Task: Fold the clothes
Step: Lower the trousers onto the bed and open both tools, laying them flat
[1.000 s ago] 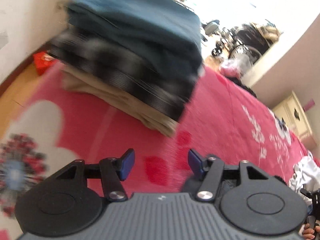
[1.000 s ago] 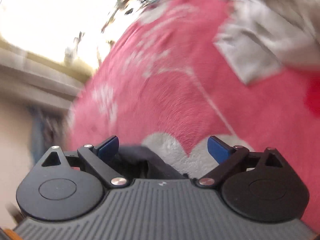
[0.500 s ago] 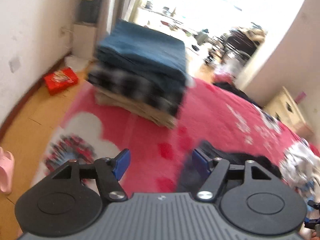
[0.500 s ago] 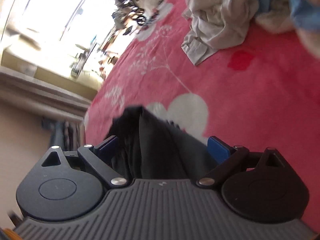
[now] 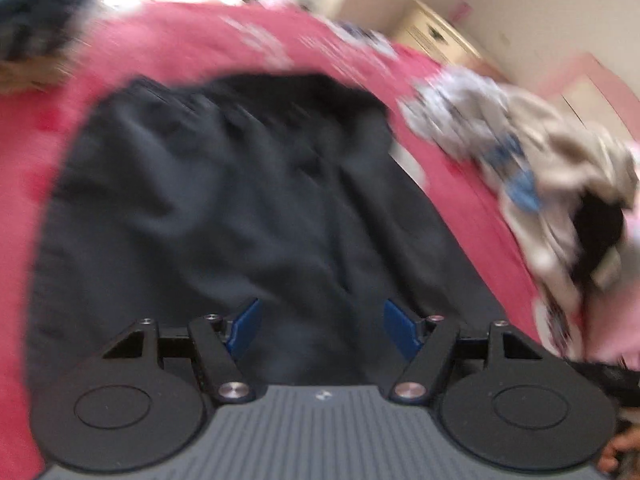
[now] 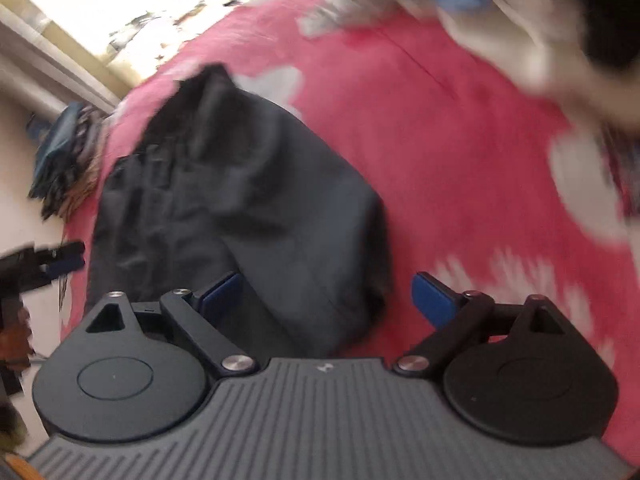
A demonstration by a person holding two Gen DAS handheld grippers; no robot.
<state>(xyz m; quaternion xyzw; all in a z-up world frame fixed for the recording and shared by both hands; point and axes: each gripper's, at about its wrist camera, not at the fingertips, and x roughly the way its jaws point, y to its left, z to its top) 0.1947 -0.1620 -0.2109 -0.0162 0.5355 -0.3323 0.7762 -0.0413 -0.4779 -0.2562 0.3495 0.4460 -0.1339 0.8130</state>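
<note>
Dark garment [image 5: 224, 200] lies under both grippers [image 5: 320, 326] [image 6: 326, 294] (jaws apart, empty) on pink blanket [image 6: 440, 152].

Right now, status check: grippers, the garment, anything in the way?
Left gripper open, empty. Right gripper open, empty. Dark garment lying rumpled on the red blanket, not yet folded. Unfolded clothes pile off to the side; frames blurred.

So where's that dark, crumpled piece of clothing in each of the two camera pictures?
Left wrist view: the dark garment fills the centre, just ahead of the open left gripper.
Right wrist view: it lies left of centre, partly ahead of the open right gripper.
Shared landmark: the folded stack, upper left in both.
</note>
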